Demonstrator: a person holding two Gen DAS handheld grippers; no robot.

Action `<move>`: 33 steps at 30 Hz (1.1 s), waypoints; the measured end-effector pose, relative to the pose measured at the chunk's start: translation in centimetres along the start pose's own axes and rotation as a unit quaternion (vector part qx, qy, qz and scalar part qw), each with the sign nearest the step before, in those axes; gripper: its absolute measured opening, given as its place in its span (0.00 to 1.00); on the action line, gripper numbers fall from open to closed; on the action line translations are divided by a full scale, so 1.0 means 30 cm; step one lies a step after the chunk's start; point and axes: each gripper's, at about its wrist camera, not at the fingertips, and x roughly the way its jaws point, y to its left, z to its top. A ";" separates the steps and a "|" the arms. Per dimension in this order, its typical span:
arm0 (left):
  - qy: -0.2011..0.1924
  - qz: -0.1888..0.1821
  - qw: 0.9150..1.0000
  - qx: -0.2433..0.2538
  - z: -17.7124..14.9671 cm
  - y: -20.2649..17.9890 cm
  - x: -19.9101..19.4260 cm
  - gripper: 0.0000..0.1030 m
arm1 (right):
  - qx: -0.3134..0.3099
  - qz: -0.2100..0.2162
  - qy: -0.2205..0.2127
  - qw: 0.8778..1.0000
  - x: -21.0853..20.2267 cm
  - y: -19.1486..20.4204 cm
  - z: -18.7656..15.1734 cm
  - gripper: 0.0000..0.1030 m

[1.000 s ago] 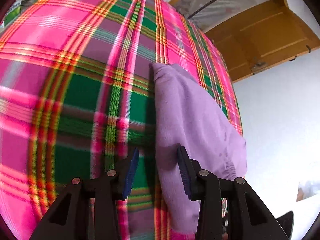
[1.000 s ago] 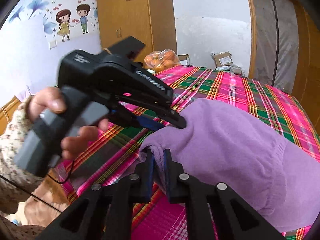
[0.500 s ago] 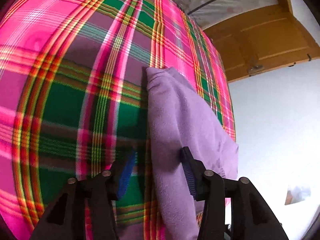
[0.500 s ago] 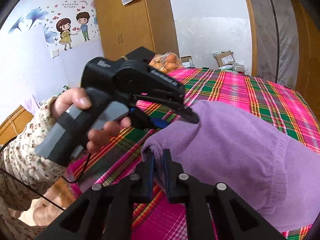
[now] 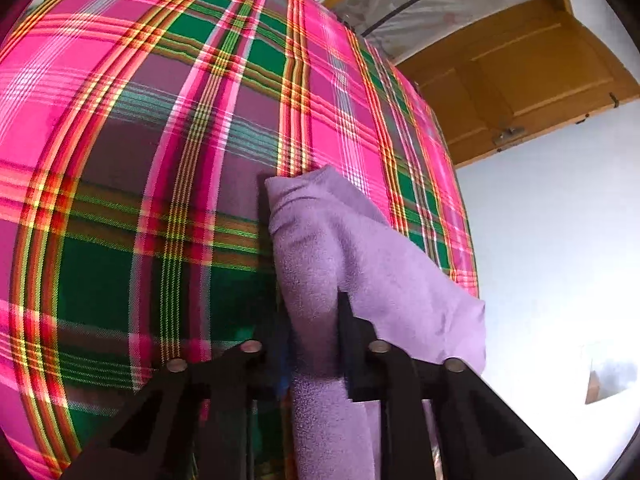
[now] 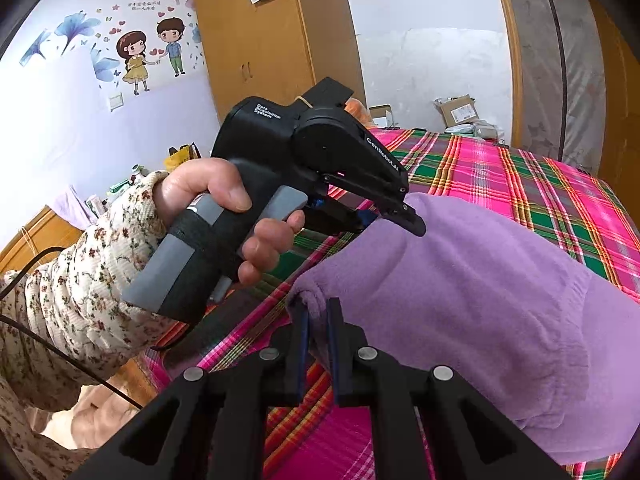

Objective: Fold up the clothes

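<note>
Pink, green and yellow checked cloth (image 5: 168, 168) covers the bed and fills most of your left wrist view, with a wooden door (image 5: 532, 80) and a white wall behind. On this cloth lies the soft purple fleece garment (image 5: 340, 240), with its folded edge pointing away from you. Your left gripper (image 5: 314, 340) has its two black fingers closed on a thick fold of this garment; the fabric fills the narrow gap between them, and the right finger (image 5: 352, 344) presses into the fleece.

From your right wrist view, the room shows an orange-brown wooden wardrobe (image 6: 272, 40) and a wall sticker of two cartoon children (image 6: 152, 56). The same purple garment (image 6: 500, 288) lies in a rounded heap on the checked cloth (image 6: 520, 176), near the bed edge. Your right gripper (image 6: 316, 344) holds the near corner of the garment: its fingers stand almost together, with only a thin roll of fleece between the blue pads (image 6: 304, 340). Your left hand (image 6: 236, 216), in a flowered sleeve (image 6: 80, 272), grips the handle of the left gripper (image 6: 390, 218), whose tips bite the garment's upper edge.
</note>
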 end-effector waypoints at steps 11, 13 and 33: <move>-0.022 -0.027 0.999 0.002 -0.010 0.029 -0.062 0.12 | -0.018 0.001 0.002 1.000 0.021 0.044 0.018 0.09; -0.023 -0.029 0.999 0.001 -0.004 0.038 -0.063 0.11 | -0.021 0.003 0.004 1.000 0.027 0.055 0.022 0.09; -0.050 -0.013 0.999 -0.016 -0.042 0.215 -0.231 0.11 | -0.060 0.056 0.036 0.996 0.112 0.215 0.036 0.09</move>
